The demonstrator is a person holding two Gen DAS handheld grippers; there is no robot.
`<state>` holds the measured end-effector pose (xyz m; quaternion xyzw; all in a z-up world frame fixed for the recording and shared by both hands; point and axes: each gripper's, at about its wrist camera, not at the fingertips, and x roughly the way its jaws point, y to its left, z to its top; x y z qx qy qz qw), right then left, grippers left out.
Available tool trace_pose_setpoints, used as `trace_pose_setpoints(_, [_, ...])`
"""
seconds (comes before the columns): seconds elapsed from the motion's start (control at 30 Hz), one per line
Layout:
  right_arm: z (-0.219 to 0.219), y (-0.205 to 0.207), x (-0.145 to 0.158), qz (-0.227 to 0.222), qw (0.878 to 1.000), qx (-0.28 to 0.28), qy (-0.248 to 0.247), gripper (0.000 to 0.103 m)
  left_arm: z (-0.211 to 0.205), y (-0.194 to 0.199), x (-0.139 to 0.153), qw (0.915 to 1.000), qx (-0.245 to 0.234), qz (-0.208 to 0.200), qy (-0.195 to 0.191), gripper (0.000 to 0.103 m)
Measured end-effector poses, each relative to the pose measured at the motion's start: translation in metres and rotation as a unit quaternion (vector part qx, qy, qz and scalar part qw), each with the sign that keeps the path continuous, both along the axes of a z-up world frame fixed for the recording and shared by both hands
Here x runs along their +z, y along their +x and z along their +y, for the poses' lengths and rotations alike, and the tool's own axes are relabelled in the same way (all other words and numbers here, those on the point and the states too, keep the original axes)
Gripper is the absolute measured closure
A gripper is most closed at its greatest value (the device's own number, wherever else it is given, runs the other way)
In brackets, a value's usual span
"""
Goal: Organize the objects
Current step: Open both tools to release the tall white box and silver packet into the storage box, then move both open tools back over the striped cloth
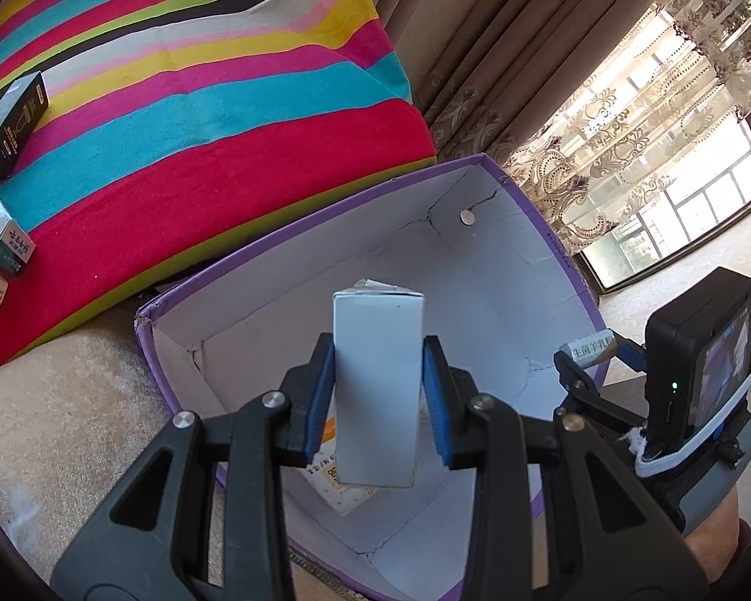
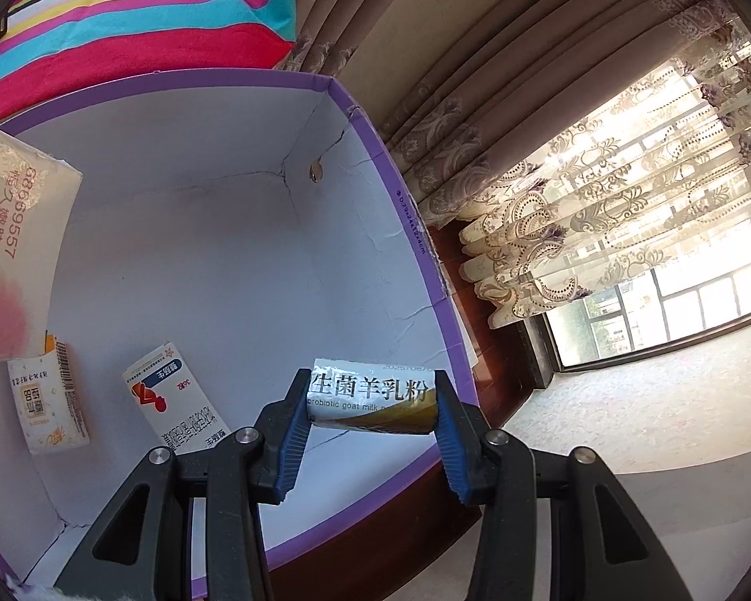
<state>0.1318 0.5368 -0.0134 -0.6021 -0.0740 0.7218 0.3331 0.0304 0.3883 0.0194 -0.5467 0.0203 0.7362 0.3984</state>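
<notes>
Purple box (image 2: 428, 270) holds two cartons (image 2: 175, 410) (flat); tongs (image 1: 378, 390) grip another.

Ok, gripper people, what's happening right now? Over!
Left gripper shut on white carton, above purple box. Right gripper shut on goat milk packet at box rim. Two packs already inside; nothing blocking.
</notes>
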Motion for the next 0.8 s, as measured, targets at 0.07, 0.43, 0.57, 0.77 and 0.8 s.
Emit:
trace_pose_setpoints(0.07, [0.001, 0.0, 0.0, 0.0, 1.0, 0.001, 0.0, 0.056, -0.001, -0.001, 0.0, 1.0, 0.001, 0.0, -0.001, 0.064])
trace_pose_setpoints(0.43, [-0.005, 0.001, 0.002, 0.001, 1.0, 0.003, -0.007, 0.05, -0.008, -0.002, 0.001, 0.9997, 0.014, 0.011, -0.019, 0.04])
trace_pose_setpoints(0.57, [-0.014, 0.0, 0.006, 0.003, 1.0, 0.01, -0.005, 0.045, -0.02, -0.003, 0.005, 0.9982, 0.034, 0.027, -0.041, 0.034])
trace_pose_setpoints(0.77, [-0.032, -0.007, 0.016, 0.015, 0.999, 0.031, -0.005, 0.041, -0.047, -0.008, 0.015, 0.9936, 0.073, 0.061, -0.061, 0.031])
trace_pose_setpoints(0.8, [-0.036, -0.008, 0.018, 0.017, 0.999, 0.034, -0.004, 0.039, -0.053, -0.01, 0.017, 0.9924, 0.081, 0.066, -0.064, 0.031])
